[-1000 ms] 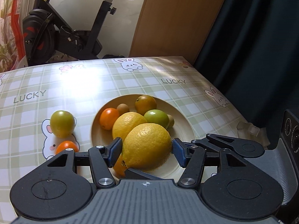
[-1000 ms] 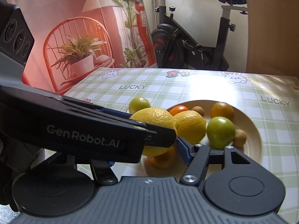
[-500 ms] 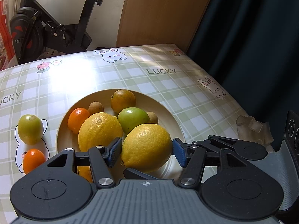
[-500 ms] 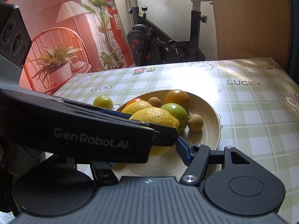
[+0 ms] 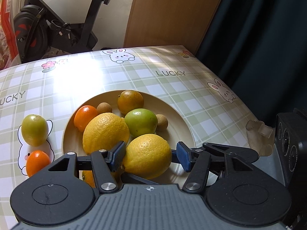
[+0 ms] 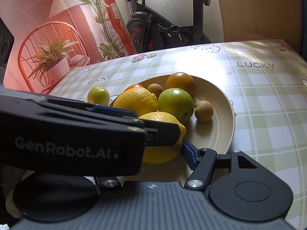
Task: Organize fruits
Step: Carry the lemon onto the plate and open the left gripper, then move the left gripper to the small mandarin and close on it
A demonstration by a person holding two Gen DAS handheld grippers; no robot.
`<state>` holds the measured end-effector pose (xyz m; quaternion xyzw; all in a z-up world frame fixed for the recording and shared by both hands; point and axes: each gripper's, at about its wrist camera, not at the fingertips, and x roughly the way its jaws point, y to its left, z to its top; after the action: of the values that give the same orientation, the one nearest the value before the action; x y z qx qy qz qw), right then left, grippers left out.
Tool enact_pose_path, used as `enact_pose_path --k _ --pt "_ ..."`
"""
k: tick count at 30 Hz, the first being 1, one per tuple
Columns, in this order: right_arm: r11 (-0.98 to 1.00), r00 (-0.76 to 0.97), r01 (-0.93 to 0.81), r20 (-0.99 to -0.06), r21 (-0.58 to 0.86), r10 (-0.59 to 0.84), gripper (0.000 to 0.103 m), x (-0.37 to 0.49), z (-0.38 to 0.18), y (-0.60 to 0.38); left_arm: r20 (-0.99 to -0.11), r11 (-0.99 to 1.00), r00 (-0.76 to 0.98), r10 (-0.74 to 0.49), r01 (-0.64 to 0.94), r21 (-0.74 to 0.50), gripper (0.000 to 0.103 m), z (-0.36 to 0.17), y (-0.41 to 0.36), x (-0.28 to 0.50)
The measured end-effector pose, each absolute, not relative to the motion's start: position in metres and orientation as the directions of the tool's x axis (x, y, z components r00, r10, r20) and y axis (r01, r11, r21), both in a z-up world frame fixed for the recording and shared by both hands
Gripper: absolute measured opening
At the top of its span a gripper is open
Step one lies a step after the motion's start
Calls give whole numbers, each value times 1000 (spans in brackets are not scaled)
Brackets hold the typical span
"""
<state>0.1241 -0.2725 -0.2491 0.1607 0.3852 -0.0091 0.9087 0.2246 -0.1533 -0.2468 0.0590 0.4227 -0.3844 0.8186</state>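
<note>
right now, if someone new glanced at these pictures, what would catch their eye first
Probably the big yellow lemon between the blue pads of the left claw, at the near edge of the beige plate. The pads look slightly apart from it, so it seems to be let go. Behind it the plate holds another lemon, a green fruit and oranges, while a smaller green fruit and a small orange lie on the checked tablecloth left of the plate.

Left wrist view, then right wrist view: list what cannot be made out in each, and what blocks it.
Left wrist view: the left tongs hide most of an orange fruit; the underside of the near lemon is hidden, so plate contact is unclear.
Right wrist view: the left tongs cover the left finger of the right tongs and half that lemon.
</note>
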Motion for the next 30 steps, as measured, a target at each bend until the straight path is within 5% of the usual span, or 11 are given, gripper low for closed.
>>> enact_pose_path --k 14,30 --pt "968 691 106 -717 226 92 67 132 -246 -262 -654 742 424 -626 581 -334 60 -231 -110 220" --pt "974 721 96 -689 207 75 72 109 -230 -256 -640 838 545 -542 412 -359 61 -225 -29 231"
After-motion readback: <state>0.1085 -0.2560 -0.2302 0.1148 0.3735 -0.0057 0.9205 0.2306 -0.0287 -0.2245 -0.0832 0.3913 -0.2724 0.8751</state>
